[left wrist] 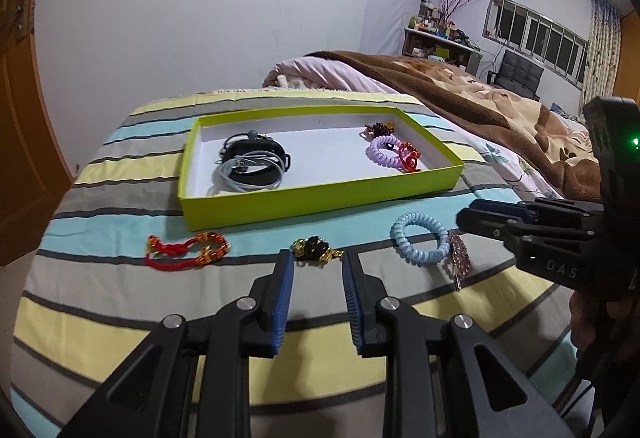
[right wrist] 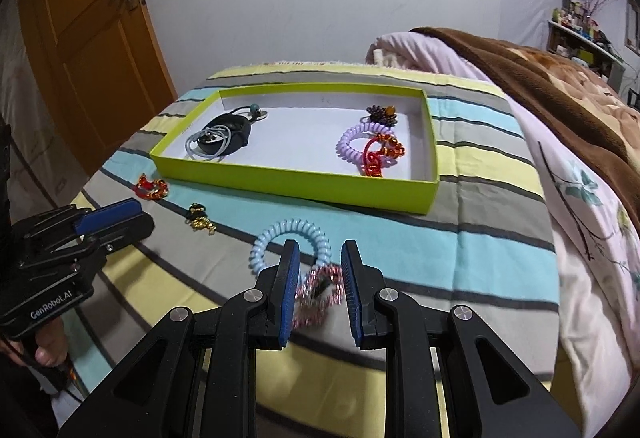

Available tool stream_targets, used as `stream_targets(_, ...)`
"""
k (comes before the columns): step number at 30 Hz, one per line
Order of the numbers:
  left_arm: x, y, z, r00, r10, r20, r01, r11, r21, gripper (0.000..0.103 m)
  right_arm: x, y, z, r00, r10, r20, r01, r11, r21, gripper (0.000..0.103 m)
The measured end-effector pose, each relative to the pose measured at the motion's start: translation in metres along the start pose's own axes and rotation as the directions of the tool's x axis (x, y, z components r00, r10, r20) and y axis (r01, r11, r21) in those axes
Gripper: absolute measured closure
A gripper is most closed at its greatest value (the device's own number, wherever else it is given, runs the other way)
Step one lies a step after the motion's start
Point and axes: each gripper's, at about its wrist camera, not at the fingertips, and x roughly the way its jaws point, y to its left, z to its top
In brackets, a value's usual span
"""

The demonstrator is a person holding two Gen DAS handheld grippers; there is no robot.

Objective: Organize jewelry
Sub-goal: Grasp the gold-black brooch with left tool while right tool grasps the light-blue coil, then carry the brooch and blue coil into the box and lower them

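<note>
The left tongs (left wrist: 318, 258) stood open with nothing between the blue pads, hanging over the striped bedspread (left wrist: 100, 298). Just past their tips lay a small black-and-gold trinket (left wrist: 316, 252), lined up with the gap but apart from both pads. To its left on the cloth lay a red beaded bracelet (left wrist: 188, 250), and to its right a pale blue coil hair tie (left wrist: 420, 244).

The right tongs (right wrist: 320, 258) were also parted. A pink sparkly hair clip (right wrist: 318, 290) sat in the gap between their pads, its lower edge close against the left pad; whether either pad pressed on it could not be told. The pale blue coil hair tie (right wrist: 292, 238) lay just beyond the tips, touching the clip's far end.

Behind all these stood a shallow lime-green box lid (left wrist: 320, 203) with a white floor. In its left part lay a black band with grey cords (left wrist: 252, 165); in its right part a lilac coil hair tie (left wrist: 384, 151), a red-and-orange beaded piece (left wrist: 408, 157) overlapping it, and a dark flower-like ornament (left wrist: 378, 127) behind them.

A hand (right wrist: 50, 350) gripped the left tool's handle.
</note>
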Motion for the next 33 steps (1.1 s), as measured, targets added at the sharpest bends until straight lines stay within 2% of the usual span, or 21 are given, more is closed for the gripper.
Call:
stream_targets(12, 0.033, 0.002, 0.008, 0.997, -0.01, -0.082, 0.007, 0.999, -0.037, 0.077, 0.037, 0.003, 0.008, 0.995, 0.013, -0.096, -0.02, 0.998, -0.067, 0.081)
stream_targets(18, 0.046, 0.001, 0.009, 0.99, 0.011, -0.137, -0.016, 0.999, -0.041, 0.077, 0.04, 0.008, 0.009, 0.996, -0.002, -0.093, -0.007, 0.995, -0.097, 0.081)
stream_targets(20, 0.047, 0.0, 0.01, 0.99, 0.012, -0.138, -0.018, 0.999, -0.039, 0.077, 0.04, 0.009, 0.009, 0.996, -0.006, -0.091, -0.004, 0.994, -0.106, 0.092)
stream_targets(21, 0.048, -0.001, 0.01, 0.99, 0.014, -0.14, -0.019, 0.999, -0.035, 0.077, 0.04, 0.009, 0.009, 0.996, -0.007, -0.089, -0.002, 0.994, -0.106, 0.092)
stream_targets(24, 0.048, -0.002, 0.009, 0.99, 0.019, -0.142, -0.023, 0.999, -0.026, 0.084, 0.039, 0.009, 0.01, 0.997, -0.008, -0.081, 0.0, 0.995, -0.102, 0.093)
stream_targets(33, 0.043, -0.001, 0.01, 0.993, -0.003, -0.116, 0.0, 1.0, -0.031, 0.087, 0.029, 0.009, 0.011, 0.999, 0.0, -0.047, -0.004, 0.996, -0.086, 0.093)
